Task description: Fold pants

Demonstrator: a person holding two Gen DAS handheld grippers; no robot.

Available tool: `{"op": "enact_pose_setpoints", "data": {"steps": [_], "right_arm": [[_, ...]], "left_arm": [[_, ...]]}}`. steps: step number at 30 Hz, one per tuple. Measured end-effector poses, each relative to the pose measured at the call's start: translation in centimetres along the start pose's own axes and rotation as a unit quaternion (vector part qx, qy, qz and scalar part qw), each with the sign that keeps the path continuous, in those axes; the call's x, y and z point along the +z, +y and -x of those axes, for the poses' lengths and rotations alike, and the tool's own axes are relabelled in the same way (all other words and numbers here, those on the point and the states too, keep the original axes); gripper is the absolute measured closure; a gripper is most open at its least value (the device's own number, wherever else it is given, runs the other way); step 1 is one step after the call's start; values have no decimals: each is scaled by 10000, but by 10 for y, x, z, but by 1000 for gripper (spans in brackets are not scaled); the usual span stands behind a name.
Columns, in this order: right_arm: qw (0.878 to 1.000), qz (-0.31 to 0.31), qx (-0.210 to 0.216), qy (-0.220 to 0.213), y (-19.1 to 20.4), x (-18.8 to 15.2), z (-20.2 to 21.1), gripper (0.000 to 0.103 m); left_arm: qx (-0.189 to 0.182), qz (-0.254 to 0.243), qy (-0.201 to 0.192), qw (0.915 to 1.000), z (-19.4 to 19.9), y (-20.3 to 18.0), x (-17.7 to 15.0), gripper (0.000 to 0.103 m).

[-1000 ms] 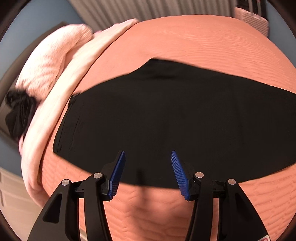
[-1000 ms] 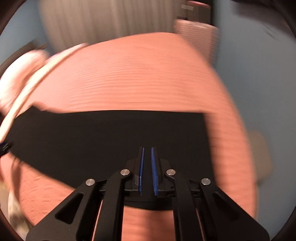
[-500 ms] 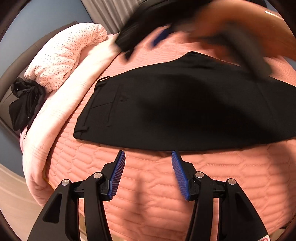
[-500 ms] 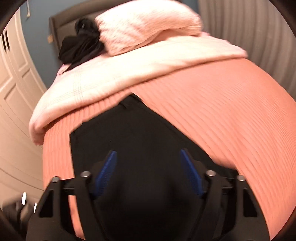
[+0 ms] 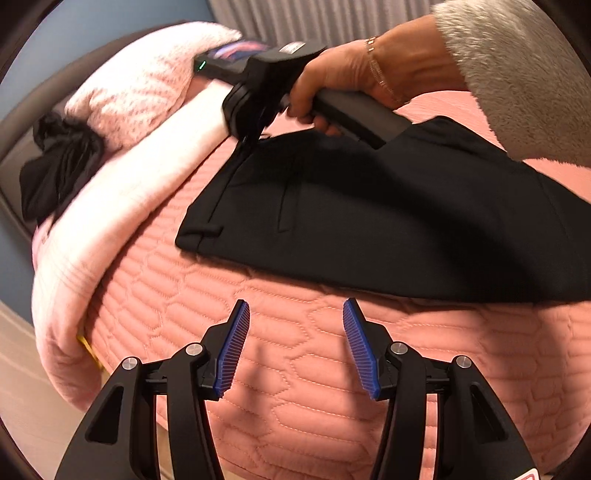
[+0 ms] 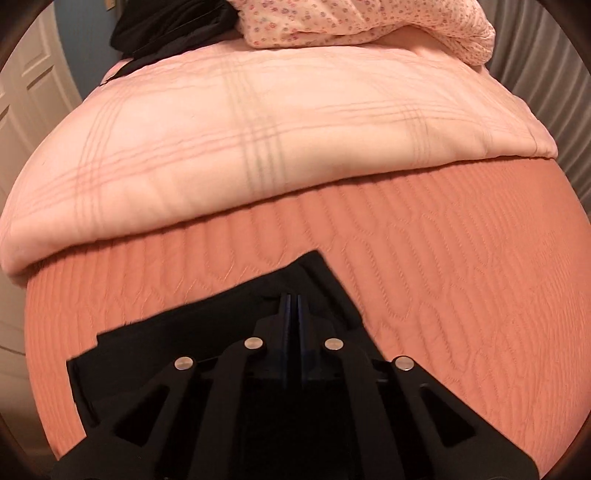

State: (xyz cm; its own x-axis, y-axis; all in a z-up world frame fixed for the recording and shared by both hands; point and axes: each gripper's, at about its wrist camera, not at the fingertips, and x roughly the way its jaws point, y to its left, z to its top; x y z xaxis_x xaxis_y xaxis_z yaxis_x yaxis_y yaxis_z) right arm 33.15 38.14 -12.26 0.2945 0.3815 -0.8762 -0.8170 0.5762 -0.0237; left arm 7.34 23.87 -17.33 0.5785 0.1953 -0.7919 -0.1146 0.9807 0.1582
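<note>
Black pants (image 5: 369, 218) lie flat on the salmon quilted bedspread (image 5: 295, 369), waistband to the left. My left gripper (image 5: 295, 347) is open and empty, hovering over the bedspread just short of the pants' near edge. My right gripper (image 6: 293, 302) is shut on the far corner of the waistband (image 6: 306, 273). In the left wrist view the right gripper (image 5: 245, 144) is held by a hand and meets that far waistband corner.
A folded pale pink blanket (image 6: 258, 147) lies across the bed beyond the pants. A floral pillow (image 6: 369, 22) and a bundle of black cloth (image 5: 55, 166) sit behind it. A white door (image 6: 26, 85) stands at left, and curtains (image 5: 314, 18) hang behind the bed.
My right gripper swung over to the waistband end and went from open to shut on the far waistband corner. My left gripper drew back off the pants and stayed open.
</note>
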Motion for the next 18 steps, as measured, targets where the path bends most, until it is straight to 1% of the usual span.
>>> {"op": "enact_pose_setpoints", "data": {"steps": [2, 3, 5, 6, 7, 9, 10, 11, 12, 13, 14, 16, 17, 18], "right_arm": [[9990, -326, -187, -251, -14, 7, 3, 100], [9985, -428, -222, -253, -17, 8, 0, 100], [9990, -407, -188, -14, -16, 6, -20, 96], [9991, -306, -287, -49, -10, 6, -21, 95], [9990, -172, -416, -62, -5, 8, -16, 95], [9991, -235, -355, 16, -4, 10, -2, 93], [9991, -316, -260, -52, -5, 8, 10, 84], [9984, -439, -267, -219, -7, 2, 27, 69], [9967, -558, -378, -462, -8, -7, 44, 25], [9944, -604, -478, -718, -8, -16, 57, 6], [9934, -571, -505, -856, -9, -25, 67, 5], [9918, -784, -460, -899, -14, -43, 85, 7], [9885, -1050, -262, -1059, -20, -61, 101, 10], [9846, -1296, -81, -1170, -26, -83, 118, 16]], "left_arm": [[-17, 161, 29, 9999, -1, 6, 0, 52], [-10, 202, 20, 9998, -2, 7, 1, 52], [31, 243, -3, 9997, -3, 9, 4, 52], [56, 231, 1, 9997, -3, 8, 5, 52], [84, 209, 9, 9997, -3, 6, 8, 52], [76, 215, -16, 9997, 1, 6, 11, 52], [49, 216, -39, 9997, 4, 6, 12, 51], [85, 223, -73, 9997, 7, 6, 14, 49], [112, 230, -94, 9996, 9, 6, 15, 42], [117, 232, -120, 9996, 10, 5, 15, 40], [134, 221, -128, 9996, 11, 4, 16, 40], [155, 149, -98, 9997, 14, -2, 19, 40], [161, 109, -96, 9998, 16, -6, 20, 40], [165, 83, -126, 9997, 21, -9, 22, 40]]}}
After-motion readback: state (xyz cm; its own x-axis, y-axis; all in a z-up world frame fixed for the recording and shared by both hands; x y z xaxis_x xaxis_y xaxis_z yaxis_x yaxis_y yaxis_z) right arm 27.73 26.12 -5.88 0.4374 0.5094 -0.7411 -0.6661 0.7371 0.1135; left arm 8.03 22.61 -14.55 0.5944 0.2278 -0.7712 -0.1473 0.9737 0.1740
